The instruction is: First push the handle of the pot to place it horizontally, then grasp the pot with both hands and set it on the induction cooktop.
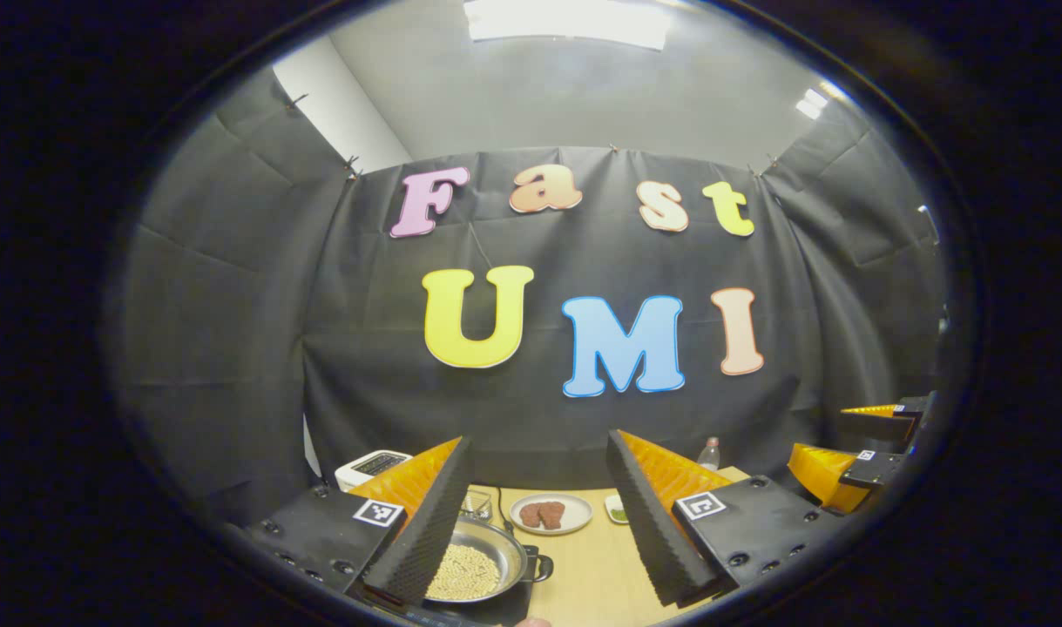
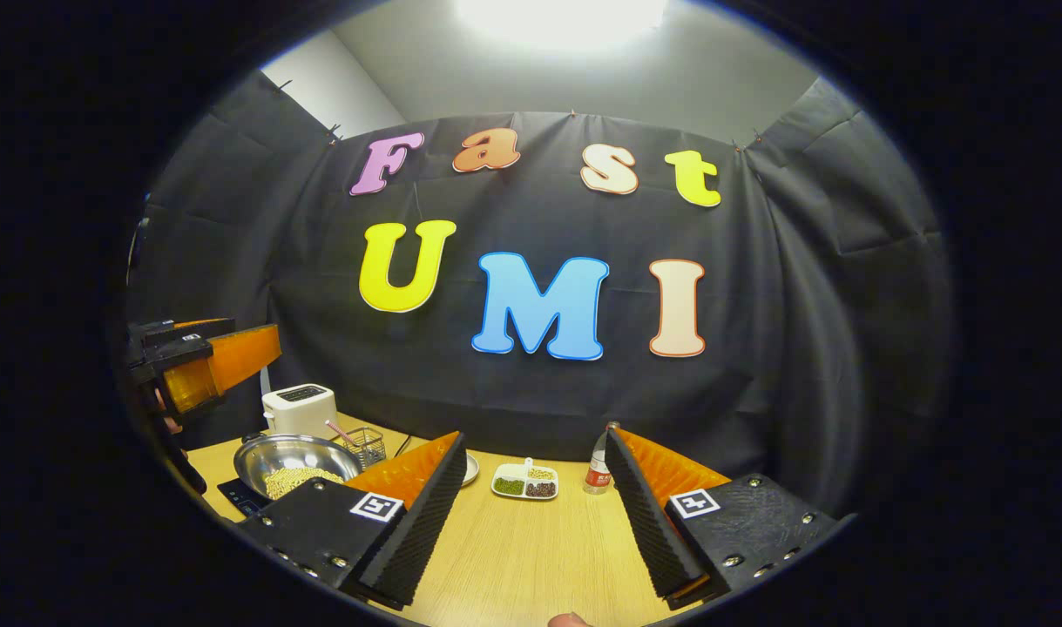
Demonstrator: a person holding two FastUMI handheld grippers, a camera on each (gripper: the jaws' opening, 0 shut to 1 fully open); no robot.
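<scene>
Left gripper [image 1: 539,514]: the fingers [image 1: 426,522] are spread wide with nothing between them. They are raised above the desk [image 1: 600,575], and the pot sits low, just behind the left-hand finger. The open span suits an approach to a rim or handle, not a hold.

Right gripper [image 2: 535,514]: the fingers [image 2: 422,514] are likewise spread wide and carry nothing. They point over bare desk, well apart from the pot.

Pot [image 1: 478,566]: a shallow metal pan holding pale beans. In the left gripper view it rests on a dark flat slab, judged to be the induction cooktop [image 1: 504,610]; the right gripper view shows the same dark slab beneath it. A short dark handle [image 1: 539,566] projects from the rim toward the desk centre. Its orientation against the required horizontal cannot be confirmed.

Judgement: with the pot seemingly seated on the cooktop and both grippers free, the placement appears complete or nearly so.

Surroundings: a plate of brown food [image 1: 551,514] and a small green-filled dish [image 1: 618,509] lie beyond the pot. A divided dish [image 2: 525,482], a bottle [image 2: 597,470], a wire basket [image 2: 365,446] and a white toaster [image 2: 300,409] stand toward the rear of the desk.
</scene>
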